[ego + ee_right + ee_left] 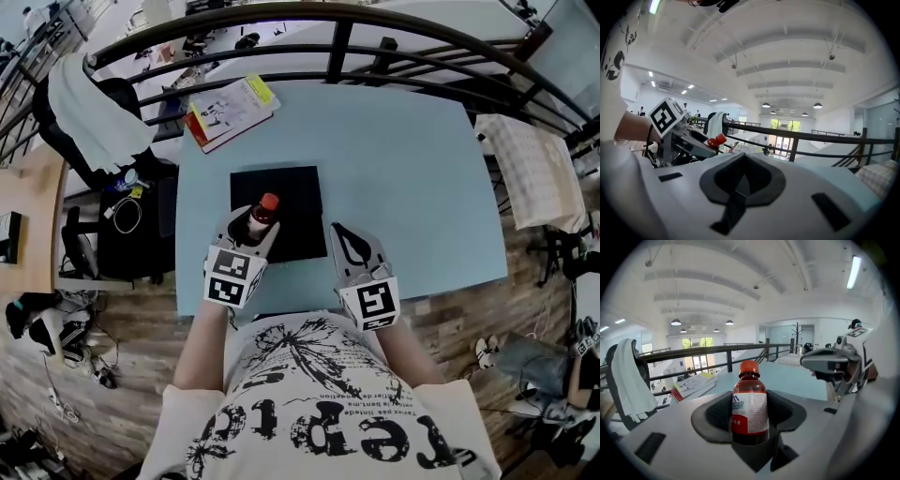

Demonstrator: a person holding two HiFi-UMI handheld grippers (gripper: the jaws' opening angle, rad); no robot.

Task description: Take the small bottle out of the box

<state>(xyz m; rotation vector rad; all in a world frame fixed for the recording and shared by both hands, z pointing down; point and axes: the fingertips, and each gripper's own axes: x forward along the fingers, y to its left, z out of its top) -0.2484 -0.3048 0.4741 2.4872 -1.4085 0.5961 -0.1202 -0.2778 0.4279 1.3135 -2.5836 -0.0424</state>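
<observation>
Closest is the person's white shirt (319,412) with black print. Just past it, both tongs are over the near edge of the light blue counter (412,159).

The left tongs (251,230) are clamped on the small bottle (749,404). The bottle is brown with a red cap and a white label, and it stands upright between the two pads. It is over the near edge of the black box (291,202). The tongs hide its bottom, so I cannot tell if it touches the box.

The right tongs (345,239) are just beside the box, on its right. Their two sides are pressed together with nothing between them.

The box lies near the counter's near edge, a bit left of the middle. A book (230,111) lies at the far left corner. A dark railing (337,42) curves behind the far edge.
</observation>
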